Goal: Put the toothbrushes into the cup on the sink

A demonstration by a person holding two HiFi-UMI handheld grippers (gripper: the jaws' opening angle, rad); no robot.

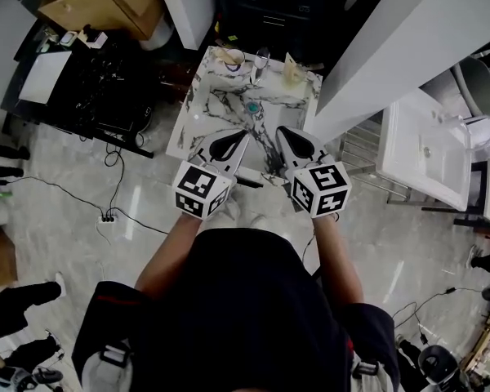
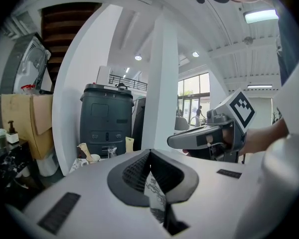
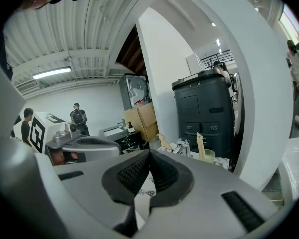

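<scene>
- Head view: left gripper (image 1: 235,141) and right gripper (image 1: 287,137) side by side above near edge of marble sink top (image 1: 198,129); white cup (image 1: 233,59) and green cup (image 1: 294,75) at far edge, faucet (image 1: 261,62) between.
- Left gripper view: jaws clenched on nothing; toothbrush (image 2: 84,150) upright in white cup, dark bin (image 2: 106,116) behind.
- Right gripper view: jaws pressed together, empty; second toothbrush (image 3: 200,145) in green cup.

Cup (image 1: 233,59) contents too small to tell — sink (image 1: 198,117) near edge partly hidden.
</scene>
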